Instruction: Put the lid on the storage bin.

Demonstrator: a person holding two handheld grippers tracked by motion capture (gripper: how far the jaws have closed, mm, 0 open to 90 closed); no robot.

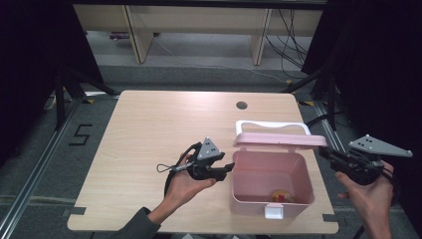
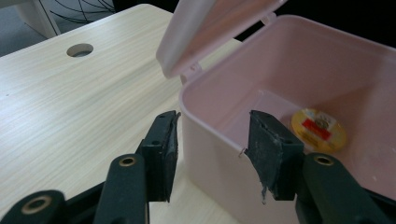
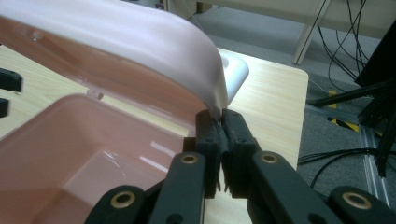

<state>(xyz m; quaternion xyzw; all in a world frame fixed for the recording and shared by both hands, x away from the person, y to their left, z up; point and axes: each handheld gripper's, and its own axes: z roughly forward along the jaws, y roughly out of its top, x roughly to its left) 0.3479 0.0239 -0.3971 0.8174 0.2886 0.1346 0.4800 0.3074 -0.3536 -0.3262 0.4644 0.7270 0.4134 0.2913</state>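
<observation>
We've got a pink plastic box [image 1: 271, 179] at the near right of the wooden table [image 1: 149, 129], lid [image 1: 280, 140] swung up and held roughly level over the far wall. White carry handle [image 1: 271, 124] sits behind the lid, white latch [image 1: 274, 212] on the near wall.

Left gripper [image 1: 230, 167]: at the box's left wall, jaws parted. In the left gripper view [image 2: 212, 140] the jaws straddle the wall's rim, one pad outside, one inside the box. Neither pad presses on the wall that we can see, so we read it as open, nothing held.

Right gripper [image 1: 323, 152]: at the lid's right end. In the right gripper view [image 3: 220, 135] the jaws are pinched together on the lid's edge [image 3: 212, 100], thin plastic clamped between the pads. That grip is what holds the lid up.

Inside the box: one small round yellow item with a red label [image 2: 319, 129] lying flat on the floor, toward the near wall in the high view [image 1: 280, 195]. We can't read the label.

Round cable hole [image 1: 242, 105] in the tabletop, far of the box. Floor left of the table has a "5" marking [image 1: 80, 134].
</observation>
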